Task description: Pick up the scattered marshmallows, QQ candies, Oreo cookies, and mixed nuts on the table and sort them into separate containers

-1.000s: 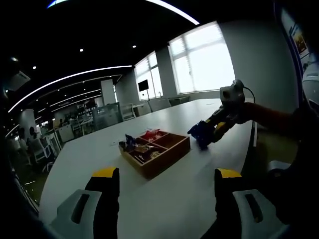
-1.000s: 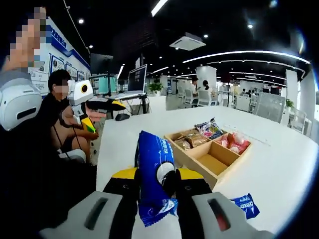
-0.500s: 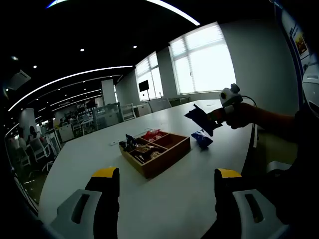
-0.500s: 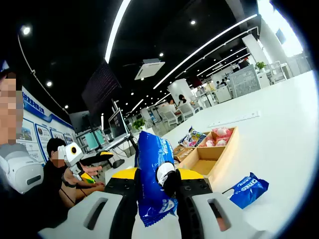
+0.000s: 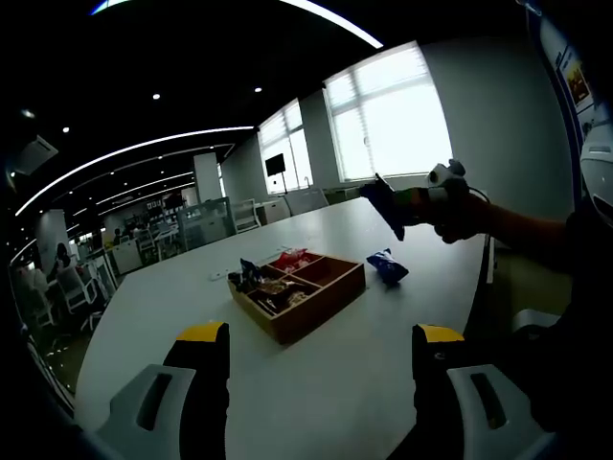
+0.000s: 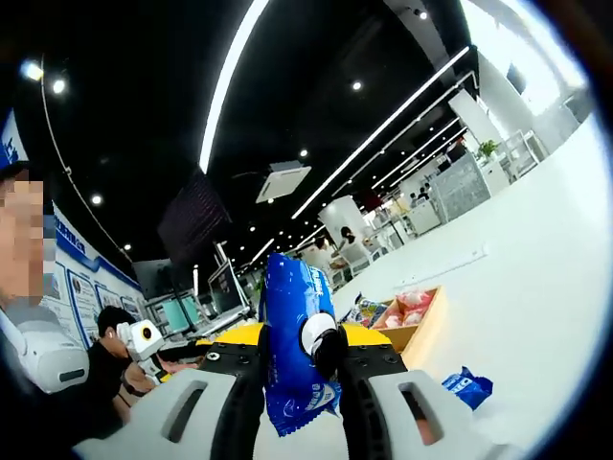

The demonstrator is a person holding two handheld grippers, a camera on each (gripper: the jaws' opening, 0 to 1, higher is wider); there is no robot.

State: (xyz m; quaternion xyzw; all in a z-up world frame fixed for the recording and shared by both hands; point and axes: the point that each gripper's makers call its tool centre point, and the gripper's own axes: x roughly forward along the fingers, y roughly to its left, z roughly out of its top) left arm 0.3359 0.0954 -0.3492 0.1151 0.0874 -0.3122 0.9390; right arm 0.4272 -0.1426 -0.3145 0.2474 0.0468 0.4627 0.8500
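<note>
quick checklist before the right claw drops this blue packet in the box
1. Grip on packet: ok. The right claw is shut on the blue Oreo packet, held upright.
2. Packet over the wooden box: not ok. It is held high, off to the side.
3. Free compartment: ok. One section near the box's near corner looks unfilled.
4. Left claw: ok. Open, holding nothing, short of the box.
5. Items left on table: not ok. A second blue packet lies beside the box.
</note>
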